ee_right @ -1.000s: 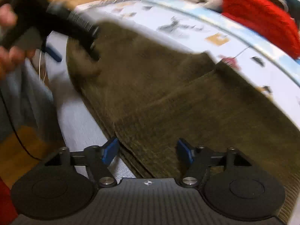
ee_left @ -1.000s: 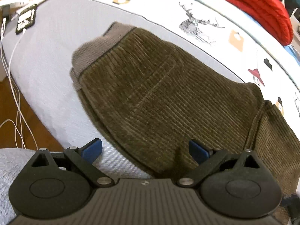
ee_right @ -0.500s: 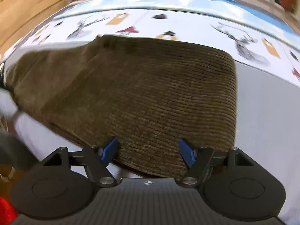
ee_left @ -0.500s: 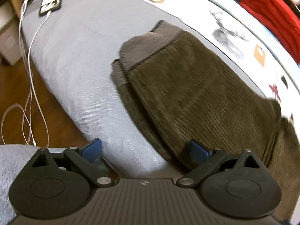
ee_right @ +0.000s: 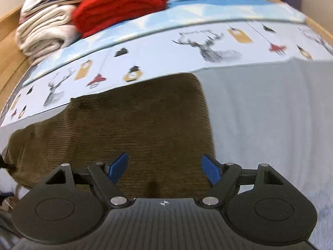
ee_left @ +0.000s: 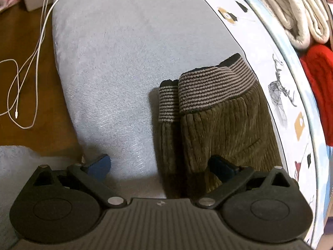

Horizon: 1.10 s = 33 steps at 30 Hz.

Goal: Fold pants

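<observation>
Olive-brown corduroy pants [ee_left: 224, 131] lie folded on a grey bed cover [ee_left: 124, 62]. Their striped knit waistband [ee_left: 216, 87] faces away from me in the left wrist view. My left gripper [ee_left: 160, 167] is open and empty, low over the near edge of the pants, its right finger over the cloth. In the right wrist view the pants [ee_right: 124, 129] lie flat, with a straight folded edge on the right. My right gripper [ee_right: 165, 168] is open and empty just above the near edge of the pants.
A printed white sheet with deer [ee_right: 208, 45] runs along the far side. Folded red [ee_right: 118, 6] and cream blankets [ee_right: 43, 33] are stacked behind it. A white cable [ee_left: 25, 66] lies on the wooden floor left of the bed.
Both grippers have swung round to new views of the pants. The left now faces the striped waistband end. The right now looks across the flat folded leg end. Both stay open.
</observation>
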Available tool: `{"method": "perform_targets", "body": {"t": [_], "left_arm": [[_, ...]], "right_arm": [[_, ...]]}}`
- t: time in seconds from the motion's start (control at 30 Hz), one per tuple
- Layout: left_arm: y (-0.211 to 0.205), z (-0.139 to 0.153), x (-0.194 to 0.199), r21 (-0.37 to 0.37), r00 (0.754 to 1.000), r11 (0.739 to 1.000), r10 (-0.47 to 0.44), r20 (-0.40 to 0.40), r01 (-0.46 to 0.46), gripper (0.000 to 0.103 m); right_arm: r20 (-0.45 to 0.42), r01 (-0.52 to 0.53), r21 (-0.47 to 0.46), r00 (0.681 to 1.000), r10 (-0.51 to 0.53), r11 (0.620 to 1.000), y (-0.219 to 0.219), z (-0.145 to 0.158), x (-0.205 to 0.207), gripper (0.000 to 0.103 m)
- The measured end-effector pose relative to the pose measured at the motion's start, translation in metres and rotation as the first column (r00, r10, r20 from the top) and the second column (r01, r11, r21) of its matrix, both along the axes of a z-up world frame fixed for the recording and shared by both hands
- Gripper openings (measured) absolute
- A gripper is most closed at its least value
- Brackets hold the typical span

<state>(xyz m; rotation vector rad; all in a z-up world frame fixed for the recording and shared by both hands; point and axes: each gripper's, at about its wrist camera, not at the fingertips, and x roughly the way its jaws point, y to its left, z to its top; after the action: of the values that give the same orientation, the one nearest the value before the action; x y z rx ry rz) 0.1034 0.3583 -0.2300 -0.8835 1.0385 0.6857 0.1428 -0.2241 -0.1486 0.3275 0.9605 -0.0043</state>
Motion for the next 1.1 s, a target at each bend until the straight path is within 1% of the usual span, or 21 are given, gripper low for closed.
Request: {"method": "perform_targets", "body": {"t": [0.07, 0.13, 0.2, 0.23, 0.27, 0.3, 0.33, 0.4, 0.43, 0.47, 0.5, 0.53, 0.57, 0.67, 0.77, 0.83, 0.87, 0.93, 1.0, 1.03, 1.1], "left_arm": [[0.001, -0.003, 0.002, 0.004, 1.0, 1.0, 0.015, -0.008, -0.015, 0.103], [-0.001, -0.001, 0.003, 0.015, 1.0, 0.999, 0.028, -0.003, -0.028, 0.103], [-0.003, 0.003, 0.007, 0.018, 0.999, 1.0, -0.008, 0.038, 0.008, 0.102], [-0.004, 0.005, 0.009, 0.004, 0.996, 0.999, -0.038, 0.075, 0.038, 0.096], [-0.006, 0.006, 0.012, -0.017, 0.99, 0.997, -0.076, 0.122, 0.078, 0.083], [-0.007, 0.006, 0.016, -0.022, 0.986, 0.994, -0.102, 0.133, 0.105, 0.078], [-0.008, 0.003, 0.02, -0.013, 0.988, 0.994, -0.108, 0.112, 0.11, 0.074], [-0.007, -0.002, 0.02, -0.022, 0.991, 0.997, -0.076, 0.108, 0.079, 0.072], [-0.005, -0.001, 0.021, -0.025, 0.992, 0.998, -0.056, 0.111, 0.059, 0.065], [-0.004, -0.002, 0.021, -0.038, 0.991, 0.998, -0.045, 0.126, 0.05, 0.051], [-0.004, -0.002, 0.02, -0.044, 0.99, 0.998, -0.034, 0.134, 0.04, 0.044], [-0.004, 0.001, 0.02, -0.029, 0.991, 0.999, -0.027, 0.133, 0.031, 0.034], [-0.005, 0.003, 0.02, -0.023, 0.99, 0.999, -0.029, 0.135, 0.033, 0.028], [-0.012, 0.017, 0.019, 0.02, 0.99, 0.999, -0.033, 0.137, 0.031, 0.023], [-0.021, 0.036, 0.025, 0.055, 0.993, 0.998, -0.027, 0.119, 0.02, 0.02], [-0.033, 0.053, 0.032, 0.103, 0.994, 0.994, -0.043, 0.099, 0.033, 0.02], [-0.043, 0.064, 0.038, 0.141, 0.993, 0.989, -0.069, 0.098, 0.054, 0.019], [-0.066, 0.087, 0.049, 0.225, 0.986, 0.968, -0.134, 0.1, 0.109, 0.019], [-0.092, 0.107, 0.059, 0.282, 0.974, 0.947, -0.194, 0.117, 0.155, 0.018], [-0.106, 0.118, 0.063, 0.309, 0.966, 0.934, -0.225, 0.128, 0.177, 0.016], [-0.141, 0.139, 0.073, 0.37, 0.943, 0.899, -0.302, 0.14, 0.233, 0.013]], "right_arm": [[-0.008, 0.007, 0.008, 1.0, -0.007, 1.0, -0.001, -0.003, -0.005, 0.08], [-0.009, -0.015, 0.008, 1.0, 0.016, 1.0, 0.004, -0.006, -0.005, 0.08], [-0.013, -0.043, -0.004, 0.999, 0.043, 0.999, 0.009, -0.006, -0.004, 0.08], [-0.015, -0.054, -0.009, 0.998, 0.054, 0.998, 0.011, -0.007, -0.003, 0.08], [-0.014, -0.061, -0.009, 0.998, 0.061, 0.998, 0.012, -0.006, -0.002, 0.08], [-0.012, -0.066, -0.007, 0.998, 0.066, 0.998, 0.013, -0.006, -0.001, 0.08], [-0.013, -0.067, -0.004, 0.998, 0.067, 0.998, 0.013, -0.006, 0.0, 0.08], [-0.016, -0.063, 0.004, 0.998, 0.063, 0.998, 0.014, -0.006, 0.003, 0.08], [-0.016, -0.061, 0.01, 0.998, 0.062, 0.998, 0.014, -0.006, 0.004, 0.08], [-0.015, -0.058, 0.015, 0.998, 0.058, 0.998, 0.014, -0.006, 0.006, 0.08], [-0.013, -0.055, 0.021, 0.998, 0.055, 0.998, 0.014, -0.006, 0.006, 0.08], [-0.014, -0.057, 0.024, 0.998, 0.057, 0.998, 0.015, -0.006, 0.007, 0.08], [-0.013, -0.062, 0.024, 0.998, 0.062, 0.998, 0.016, -0.006, 0.007, 0.08], [-0.009, -0.08, 0.018, 0.997, 0.081, 0.997, 0.017, -0.006, 0.008, 0.08], [0.004, -0.085, 0.016, 0.996, 0.085, 0.996, 0.014, -0.003, 0.008, 0.08], [0.015, -0.077, 0.016, 0.997, 0.077, 0.997, 0.009, -0.002, 0.009, 0.08], [0.02, -0.071, 0.02, 0.997, 0.07, 0.997, 0.006, -0.001, 0.009, 0.08], [0.034, -0.057, 0.036, 0.998, 0.056, 0.998, -0.001, -0.001, 0.009, 0.08], [0.045, -0.047, 0.052, 0.998, 0.044, 0.998, -0.009, -0.002, 0.009, 0.079], [0.051, -0.042, 0.059, 0.998, 0.039, 0.997, -0.012, -0.002, 0.009, 0.079], [0.069, -0.029, 0.079, 0.997, 0.024, 0.996, -0.021, -0.003, 0.01, 0.079]]}}
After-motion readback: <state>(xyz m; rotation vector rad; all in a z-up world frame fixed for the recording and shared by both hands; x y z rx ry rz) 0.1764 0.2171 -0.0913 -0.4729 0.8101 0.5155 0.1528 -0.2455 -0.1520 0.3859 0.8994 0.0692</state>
